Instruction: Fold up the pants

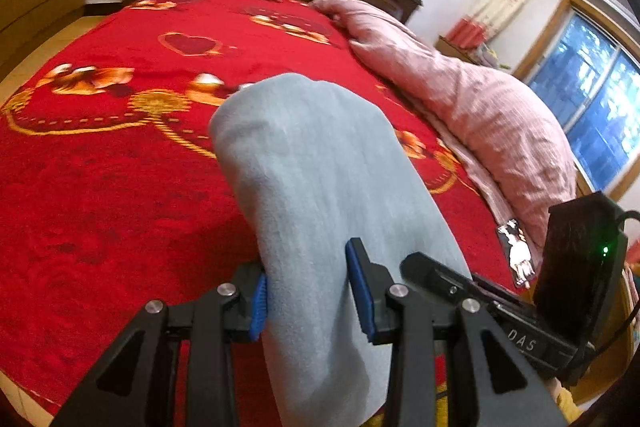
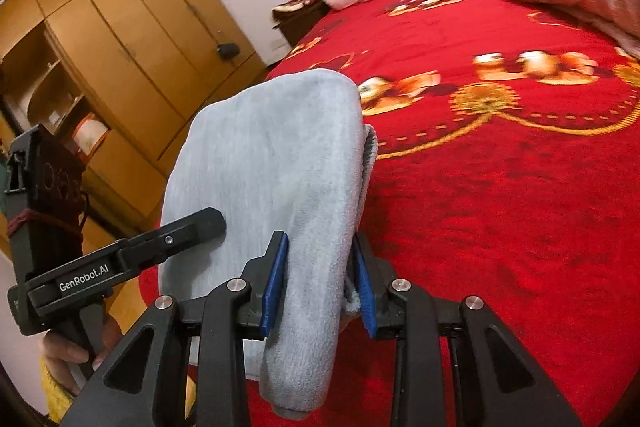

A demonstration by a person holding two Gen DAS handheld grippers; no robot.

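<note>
Blue pads point(image 1: 258, 309) of the left gripper point(image 1: 308, 301) clamp the grey pants point(image 1: 320, 187), and the right gripper point(image 2: 320, 285) pinches them too point(image 2: 276, 163), the bundle held up over the red bedspread point(image 1: 100, 187), pink duvet point(image 1: 480, 115) beyond.

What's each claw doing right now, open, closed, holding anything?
Left claw: closed on the grey pants, fabric pinched between its blue pads.
Right claw: closed on the same grey pants, held above the red bedspread.
</note>
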